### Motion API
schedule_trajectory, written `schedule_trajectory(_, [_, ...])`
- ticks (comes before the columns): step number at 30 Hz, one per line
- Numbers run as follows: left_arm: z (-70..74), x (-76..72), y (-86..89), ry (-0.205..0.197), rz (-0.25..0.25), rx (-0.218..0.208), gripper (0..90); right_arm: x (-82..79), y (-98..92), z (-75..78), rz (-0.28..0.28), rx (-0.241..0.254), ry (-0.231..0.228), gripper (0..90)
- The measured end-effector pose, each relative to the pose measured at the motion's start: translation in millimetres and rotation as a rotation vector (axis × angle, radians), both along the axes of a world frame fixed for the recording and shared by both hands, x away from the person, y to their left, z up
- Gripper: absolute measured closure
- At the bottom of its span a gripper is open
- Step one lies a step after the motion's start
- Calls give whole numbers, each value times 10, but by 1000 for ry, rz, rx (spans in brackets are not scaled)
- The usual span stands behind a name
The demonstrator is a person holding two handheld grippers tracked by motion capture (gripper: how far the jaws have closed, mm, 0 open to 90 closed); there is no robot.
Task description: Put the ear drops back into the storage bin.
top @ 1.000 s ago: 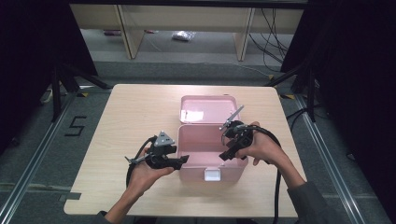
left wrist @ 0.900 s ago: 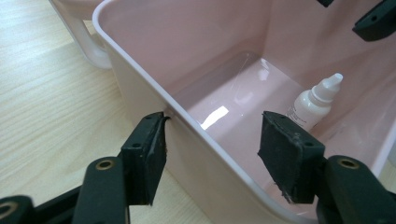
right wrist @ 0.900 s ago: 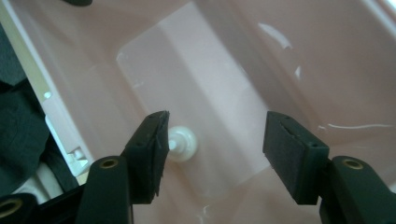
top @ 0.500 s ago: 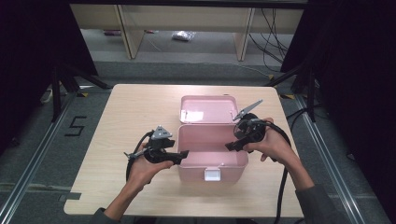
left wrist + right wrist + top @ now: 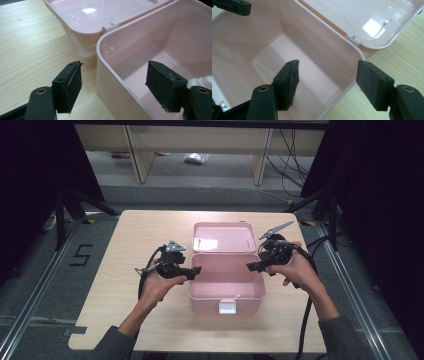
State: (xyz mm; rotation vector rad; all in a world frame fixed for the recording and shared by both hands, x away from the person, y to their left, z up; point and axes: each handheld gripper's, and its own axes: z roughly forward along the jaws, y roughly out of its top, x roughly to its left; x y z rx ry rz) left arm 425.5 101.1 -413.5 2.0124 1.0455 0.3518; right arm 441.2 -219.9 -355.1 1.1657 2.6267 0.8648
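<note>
A pink plastic box (image 5: pixel 210 301) stands open near the table's front middle, its lid (image 5: pixel 222 237) laid back flat behind it. A white latch (image 5: pixel 227 307) sits on its front wall. My left gripper (image 5: pixel 196 271) is open at the box's left wall. In the left gripper view, the left gripper (image 5: pixel 115 77) straddles that wall (image 5: pixel 110 100), one jaw outside and one inside. My right gripper (image 5: pixel 250 266) is open at the right wall. In the right gripper view, the right gripper (image 5: pixel 328 75) straddles the box's rim (image 5: pixel 329 25), near the hinge (image 5: pixel 352 37).
The box rests on a light wooden table (image 5: pixel 150 230) with bare wood on both sides. A jaw of the left gripper (image 5: pixel 234 6) shows across the box in the right gripper view. Pale shelving (image 5: pixel 200 135) stands beyond the table's far edge.
My right gripper has drawn back to the right, from over the box's inside to its right wall. The left gripper has barely shifted.
</note>
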Motion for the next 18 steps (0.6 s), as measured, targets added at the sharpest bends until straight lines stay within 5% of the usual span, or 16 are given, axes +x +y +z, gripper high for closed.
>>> schedule_trajectory(7, [6, 101, -8, -9, 6, 30, 341, 56, -55, -20, -16, 0, -20, 358])
schedule_trajectory(18, [-21, 216, -37, -13, -14, 33, 453, 306, -190, -40, -127, 50, -76, 365])
